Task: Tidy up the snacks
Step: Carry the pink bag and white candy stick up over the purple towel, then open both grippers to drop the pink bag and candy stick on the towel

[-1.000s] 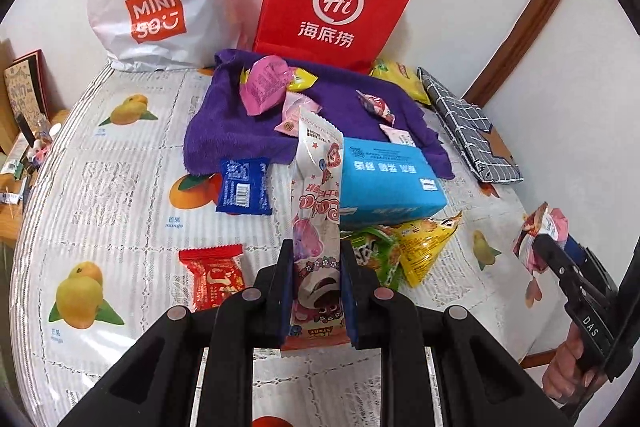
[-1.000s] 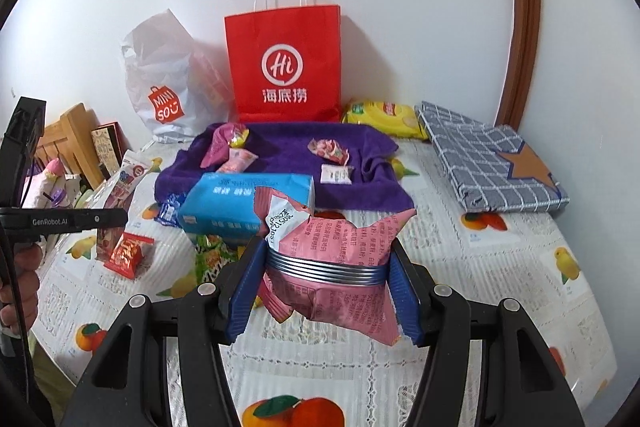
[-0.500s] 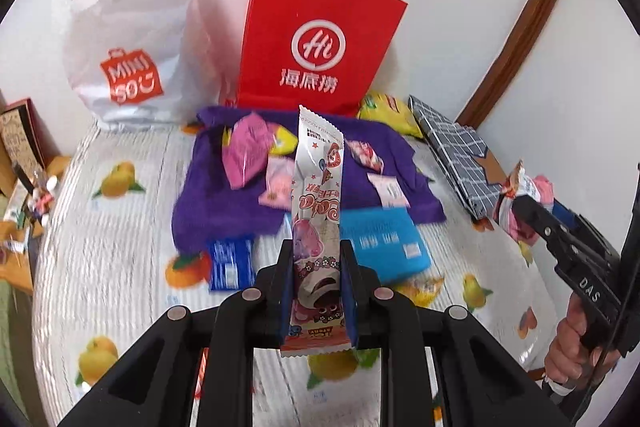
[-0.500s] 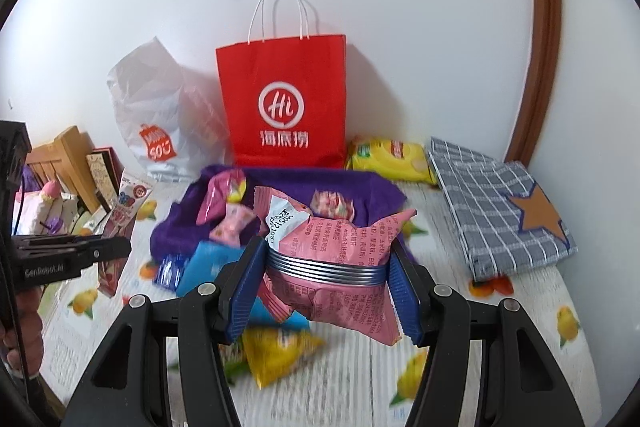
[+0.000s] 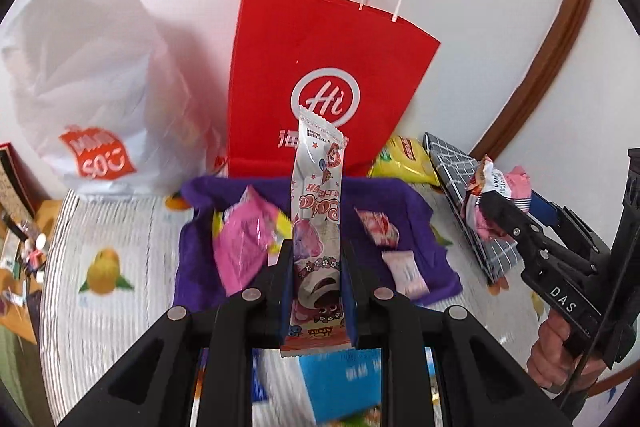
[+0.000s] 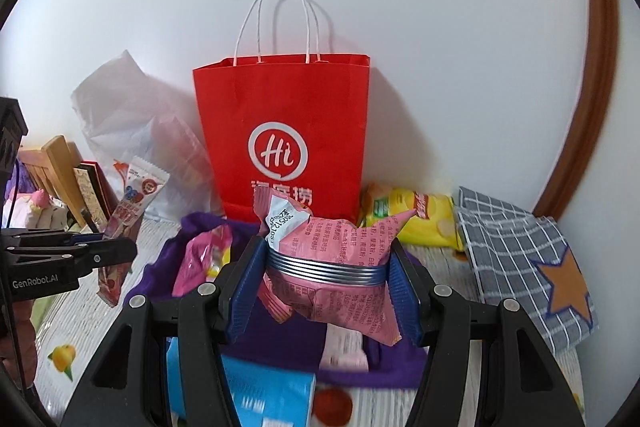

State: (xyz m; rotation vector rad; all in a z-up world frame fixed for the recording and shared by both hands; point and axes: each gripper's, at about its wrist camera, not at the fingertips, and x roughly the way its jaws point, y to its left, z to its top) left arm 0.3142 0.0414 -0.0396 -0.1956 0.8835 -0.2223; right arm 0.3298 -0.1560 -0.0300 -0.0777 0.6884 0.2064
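Red paper bag stands dead ahead of left claw, which grips tall snack stick upright. Right view: right claw clamps pink snack pack, bag straight beyond, mouth above both.

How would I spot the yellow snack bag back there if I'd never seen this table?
Find the tall red paper bag against the wall. At its right foot, before the checked cloth, lies the yellow snack bag, the only yellow packet there.

White wall, brown trim
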